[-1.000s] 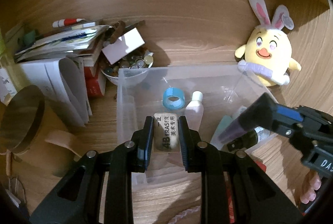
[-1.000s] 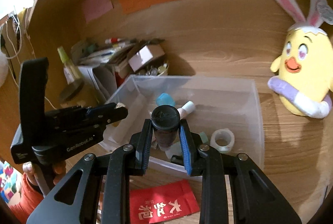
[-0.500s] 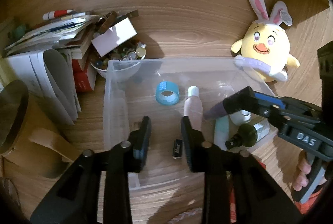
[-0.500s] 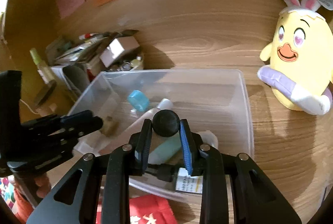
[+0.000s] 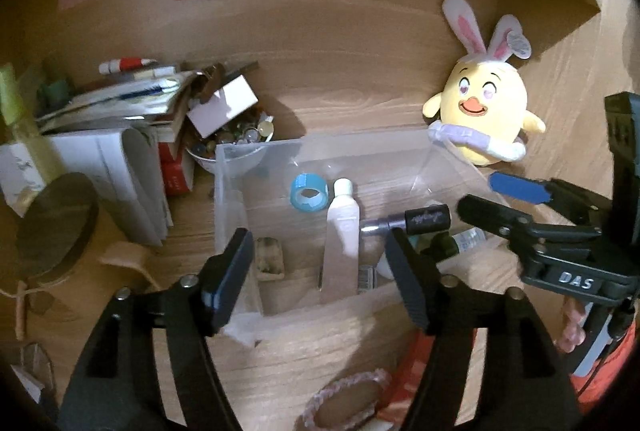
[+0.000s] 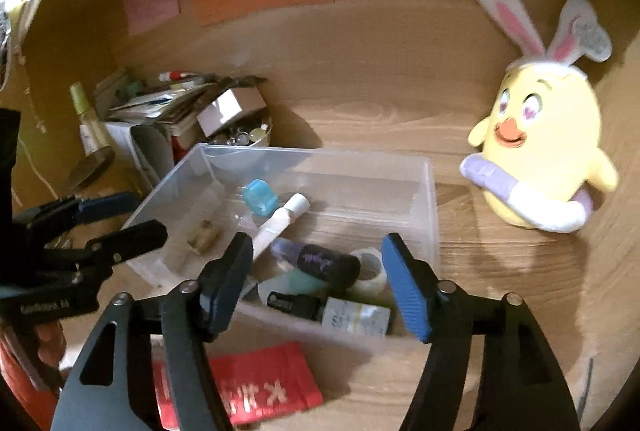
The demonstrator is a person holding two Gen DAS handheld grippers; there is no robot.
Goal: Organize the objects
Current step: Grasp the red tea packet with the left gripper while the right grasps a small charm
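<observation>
Left claw (image 5: 320, 271): a second ago it pinched the eraser between its pads; now its jaws are opening, nothing between them, and it hangs over the near wall of the bin.
Right claw (image 6: 318, 277): a second ago it gripped a dark-capped purple tube; now its jaws are opening as well, with no pad pressing on anything.
Eraser (image 5: 270, 258): lies on the bin floor just ahead of the left claw's left finger, free of it.
Purple tube (image 6: 316, 261): rests on its side in the bin, ahead of and between the right claw's fingers, on top of the other small things there.
Clear bin (image 5: 228, 191): sits on the worktop (image 5: 360, 111) ahead of both claws; deeper in it lie a blue tape roll (image 5: 309, 191) and a white tube (image 5: 341, 231), and near the right claw a small dark bottle (image 6: 332, 311) with a pale label and a clear tape roll (image 6: 370, 267).
What changed: both held items have been let go into the bin within the last second.
Meaning for the task: two more things look sorted; both claws seem free for another pick.
Still outside the bin: a red packet (image 6: 248, 387) on the worktop just under the right claw, and a pink braided loop (image 5: 344, 395) under the left claw, are likely candidates.
Plush chick (image 5: 484, 119): stands beyond the bin, to the right of both claws, untouched.
</observation>
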